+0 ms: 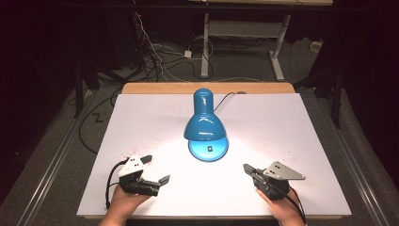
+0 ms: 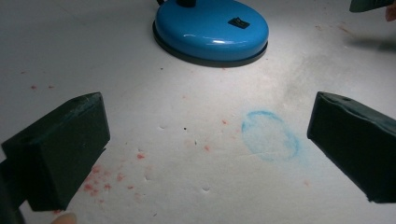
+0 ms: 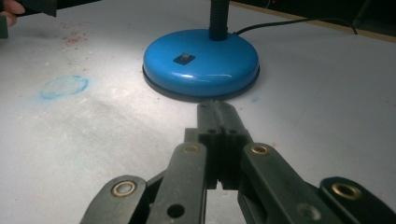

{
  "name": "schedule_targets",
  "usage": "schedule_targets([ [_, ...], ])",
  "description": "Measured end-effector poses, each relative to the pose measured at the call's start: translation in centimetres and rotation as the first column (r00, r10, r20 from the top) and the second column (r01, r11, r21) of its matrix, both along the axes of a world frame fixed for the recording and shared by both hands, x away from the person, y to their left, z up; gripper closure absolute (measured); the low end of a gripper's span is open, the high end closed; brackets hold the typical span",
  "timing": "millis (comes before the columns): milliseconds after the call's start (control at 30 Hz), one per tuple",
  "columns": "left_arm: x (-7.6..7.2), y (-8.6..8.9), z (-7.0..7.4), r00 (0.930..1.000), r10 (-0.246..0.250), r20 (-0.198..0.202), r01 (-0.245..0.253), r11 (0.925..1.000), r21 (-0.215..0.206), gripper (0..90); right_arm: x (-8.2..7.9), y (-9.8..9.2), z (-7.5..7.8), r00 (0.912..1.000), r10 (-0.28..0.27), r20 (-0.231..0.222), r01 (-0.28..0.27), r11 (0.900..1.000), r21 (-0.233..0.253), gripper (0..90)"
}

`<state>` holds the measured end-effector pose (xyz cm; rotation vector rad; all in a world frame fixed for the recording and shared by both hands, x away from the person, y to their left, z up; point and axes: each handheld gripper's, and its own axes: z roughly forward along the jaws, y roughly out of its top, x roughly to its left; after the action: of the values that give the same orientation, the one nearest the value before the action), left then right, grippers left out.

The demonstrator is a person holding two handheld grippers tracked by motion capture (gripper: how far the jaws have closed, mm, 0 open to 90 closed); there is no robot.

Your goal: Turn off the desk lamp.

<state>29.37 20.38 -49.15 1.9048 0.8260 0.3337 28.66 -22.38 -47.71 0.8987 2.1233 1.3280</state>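
Note:
A blue desk lamp (image 1: 203,120) stands lit in the middle of the white table, its shade bent over its round blue base (image 1: 208,148). The base (image 2: 211,29) carries a small black switch (image 3: 183,58). My left gripper (image 1: 156,169) rests at the near left, held by a hand, its jaws spread wide with nothing between them. In the left gripper view its fingers (image 2: 60,149) frame bare table. My right gripper (image 1: 248,170) sits at the near right, jaws pressed together and empty, pointing at the base (image 3: 201,63) a short way off.
The white table sheet (image 1: 291,127) has red specks and a faint blue ring stain (image 2: 271,135) near the left gripper. The lamp cord (image 3: 299,23) trails off the back edge. Beyond the table lie floor cables (image 1: 155,56) and a desk frame (image 1: 244,33).

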Motion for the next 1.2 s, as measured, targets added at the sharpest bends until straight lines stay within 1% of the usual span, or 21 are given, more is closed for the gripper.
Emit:
schedule_targets([
  [67,0.0,-0.1,0.0,1.0000,-0.005,-0.002,0.005,1.0000,0.000,0.0,0.0,0.2,0.1,1.0000,0.008,-0.005,-0.008,1.000,0.009,90.0],
  [233,0.0,-0.1,-0.1,0.9999,-0.013,-0.001,0.013,0.9999,-0.008,0.0,0.4,0.9,0.4,0.9997,0.025,-0.004,-0.025,1.000,0.011,90.0],
  [333,-0.1,-0.1,-0.1,0.9999,-0.012,0.000,0.012,0.9997,-0.022,0.0,1.1,1.5,0.6,0.9996,0.028,-0.009,-0.028,0.999,0.028,90.0],
  [400,-0.1,0.0,-0.1,1.0000,-0.008,0.004,0.008,0.9996,-0.028,0.0,1.3,1.6,0.7,0.9995,0.031,-0.009,-0.030,0.999,0.030,90.0],
  [433,-0.1,-0.1,-0.2,1.0000,-0.003,0.007,0.003,0.9996,-0.030,0.0,1.4,1.8,0.7,0.9994,0.030,-0.016,-0.029,0.999,0.037,90.0],
  [467,-0.1,-0.1,-0.2,0.9999,0.001,0.012,-0.001,0.9995,-0.032,0.0,1.9,2.2,0.7,0.9991,0.039,-0.015,-0.039,0.999,0.038,90.0],
  [567,-0.1,0.0,-0.2,0.9999,0.001,0.017,-0.001,0.9992,-0.039,0.0,2.2,2.5,0.8,0.9988,0.047,-0.015,-0.046,0.998,0.040,90.0],
  [633,-0.1,0.0,-0.2,0.9998,-0.004,0.018,0.005,0.9994,-0.035,0.0,2.6,2.7,0.9,0.9987,0.050,-0.012,-0.049,0.998,0.044,90.0],
  [700,-0.1,-0.1,-0.2,0.9998,0.009,0.016,-0.008,0.9996,-0.027,0.0,3.1,3.1,1.0,0.9985,0.055,-0.010,-0.054,0.997,0.055,90.0],
  [800,-0.1,-0.1,-0.2,0.9998,0.011,0.019,-0.011,0.9996,-0.027,0.0,3.4,3.3,1.0,0.9982,0.060,-0.007,-0.059,0.997,0.053,90.0],
  [867,-0.1,-0.1,-0.1,0.9998,0.013,0.016,-0.013,0.9997,-0.021,0.0,3.8,3.7,1.0,0.9976,0.068,-0.012,-0.068,0.996,0.060,90.0],
  [1000,-0.2,-0.1,0.0,0.9998,0.011,0.017,-0.010,0.9996,-0.028,0.0,4.2,4.1,1.0,0.9972,0.074,-0.010,-0.074,0.995,0.061,90.0],
  [1167,-0.3,-0.1,0.1,0.9997,0.014,0.018,-0.013,0.9996,-0.025,0.0,4.9,4.7,1.0,0.9965,0.083,-0.014,-0.082,0.994,0.066,90.0],
  [1200,-0.3,-0.1,0.1,0.9996,0.016,0.025,-0.016,0.9996,-0.022,0.0,5.3,5.0,1.0,0.9963,0.085,-0.013,-0.084,0.994,0.067,90.0],
])
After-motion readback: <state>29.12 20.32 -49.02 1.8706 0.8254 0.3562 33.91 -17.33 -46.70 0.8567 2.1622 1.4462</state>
